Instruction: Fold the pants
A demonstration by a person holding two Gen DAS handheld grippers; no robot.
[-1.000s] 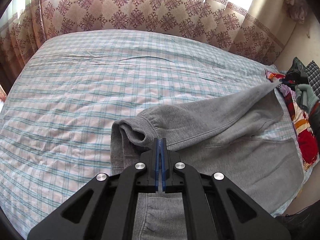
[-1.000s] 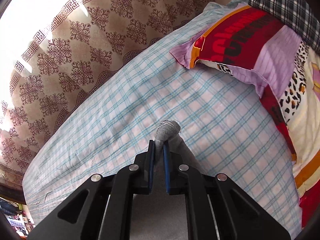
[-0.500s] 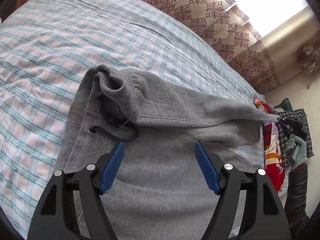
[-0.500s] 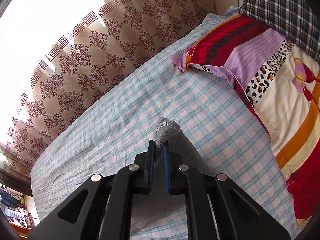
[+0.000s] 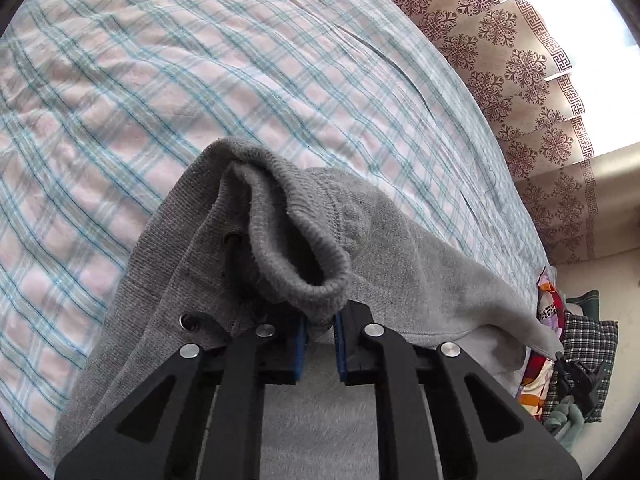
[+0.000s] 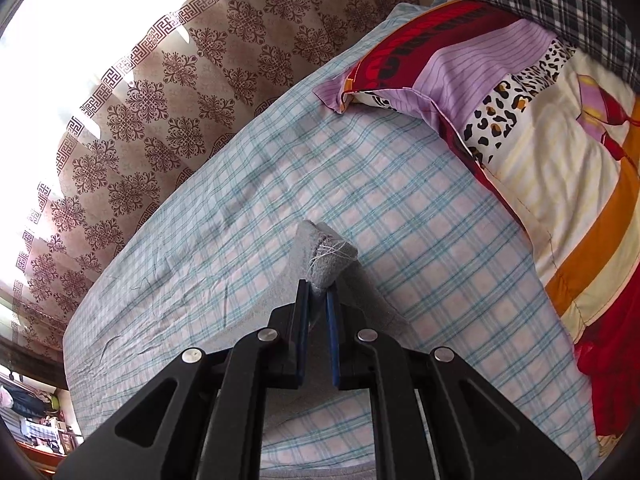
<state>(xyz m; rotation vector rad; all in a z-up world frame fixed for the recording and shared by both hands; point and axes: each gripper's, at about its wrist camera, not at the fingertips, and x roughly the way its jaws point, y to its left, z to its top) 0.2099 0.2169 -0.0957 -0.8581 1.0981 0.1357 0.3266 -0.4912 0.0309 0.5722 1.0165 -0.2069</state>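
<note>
now my left gripper (image 5: 320, 322) pinches the pants (image 5: 400, 264) cuff, my right gripper (image 6: 318, 298) clamps the far corner; both lifted over the bed (image 5: 200, 80). i'd keep tension even, lowering edges aligned.

1. Pants (image 5: 400, 264) lie on the bed (image 5: 200, 80).
2. Left gripper (image 5: 320, 332) pinches a pants cuff; right gripper (image 6: 317, 300) pinches a pants corner.
3. Curtain (image 6: 160, 100) hangs behind the bed.
4. Pillow (image 6: 540, 140) lies on the bed, right of the pants.
</note>
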